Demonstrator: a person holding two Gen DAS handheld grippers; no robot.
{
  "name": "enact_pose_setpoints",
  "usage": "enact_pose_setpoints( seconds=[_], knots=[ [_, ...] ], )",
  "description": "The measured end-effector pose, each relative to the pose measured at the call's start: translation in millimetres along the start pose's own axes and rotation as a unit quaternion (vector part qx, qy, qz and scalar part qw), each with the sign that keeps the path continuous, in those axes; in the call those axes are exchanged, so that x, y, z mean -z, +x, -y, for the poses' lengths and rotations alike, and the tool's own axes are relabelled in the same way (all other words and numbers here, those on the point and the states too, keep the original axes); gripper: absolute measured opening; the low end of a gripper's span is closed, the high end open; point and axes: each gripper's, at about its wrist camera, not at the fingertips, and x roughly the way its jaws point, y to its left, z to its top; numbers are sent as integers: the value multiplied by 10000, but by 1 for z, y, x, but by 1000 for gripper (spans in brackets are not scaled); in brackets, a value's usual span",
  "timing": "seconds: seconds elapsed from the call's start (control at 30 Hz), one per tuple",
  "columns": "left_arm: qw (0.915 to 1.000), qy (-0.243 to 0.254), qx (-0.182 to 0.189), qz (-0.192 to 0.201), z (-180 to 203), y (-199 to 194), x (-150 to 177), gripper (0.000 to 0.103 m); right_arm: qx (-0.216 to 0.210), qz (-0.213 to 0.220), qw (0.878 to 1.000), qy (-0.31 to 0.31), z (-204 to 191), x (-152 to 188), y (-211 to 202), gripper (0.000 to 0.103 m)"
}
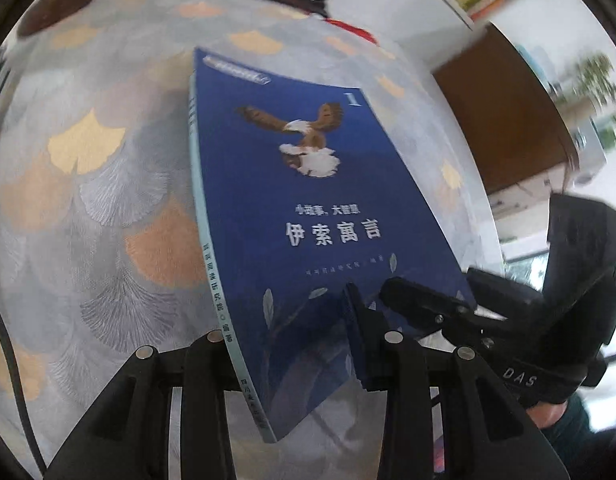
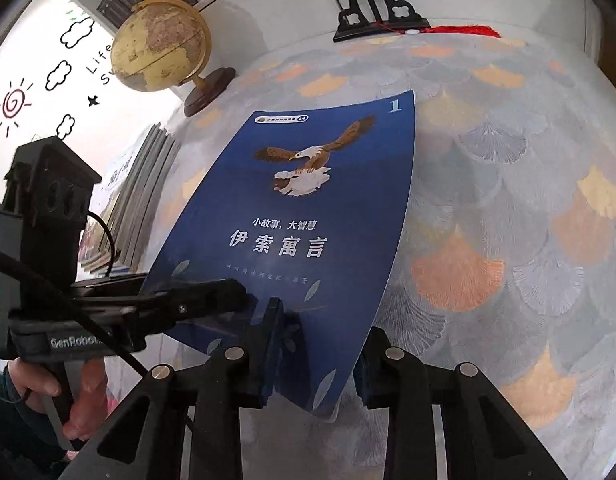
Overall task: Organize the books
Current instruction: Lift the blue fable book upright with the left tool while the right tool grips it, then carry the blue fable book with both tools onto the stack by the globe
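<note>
Left wrist view: the thin dark-blue paperback book with an eagle cover (image 1: 303, 216) is lifted off the ginkgo-patterned cloth surface (image 1: 107, 208), its long axis running away from both tools. Left tool (image 1: 291, 344) pinches its near spine corner; right tool (image 2: 314, 340) pinches the near edge beside it.

L gripper (image 1: 291, 340) angled steeply down, jaws nearly closed, clamped on near edge of the book (image 1: 308, 200); R gripper (image 2: 312, 344) likewise pitched down, jaws narrow, pads pinching the book's near edge from the other side; each gripper visible in the other's cam, reaching in from the side w/ fingers on the cover; a hand (image 2: 63, 396) wraps the L gripper's handle, low in R wrist view.
</note>
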Motion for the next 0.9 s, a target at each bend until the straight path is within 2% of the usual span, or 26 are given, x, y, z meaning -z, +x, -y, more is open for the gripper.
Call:
enact_pose_setpoints(
  seconds=[0.13, 0.23, 0.37, 0.6, 0.9],
  knots=[
    [9983, 480, -264, 201, 14, -7, 6, 33, 188, 5, 9984, -535, -14, 9, -11, 30],
    [9982, 463, -155, 342, 11, -21, 12, 33, 155, 75, 9958, -903, -26, 20, -23, 30],
    [9973, 583, 28, 447, 12, -38, 20, 33, 41, 226, 9956, -909, -32, 25, -42, 30],
    [9961, 737, -29, 490, 17, -52, 26, 33, 160, 318, 9935, -1078, -57, 31, -51, 30],
    [9912, 829, -7, 1028, -1, -115, 31, 33, -90, 677, 9912, -1132, -104, 25, -75, 30]
  ],
)
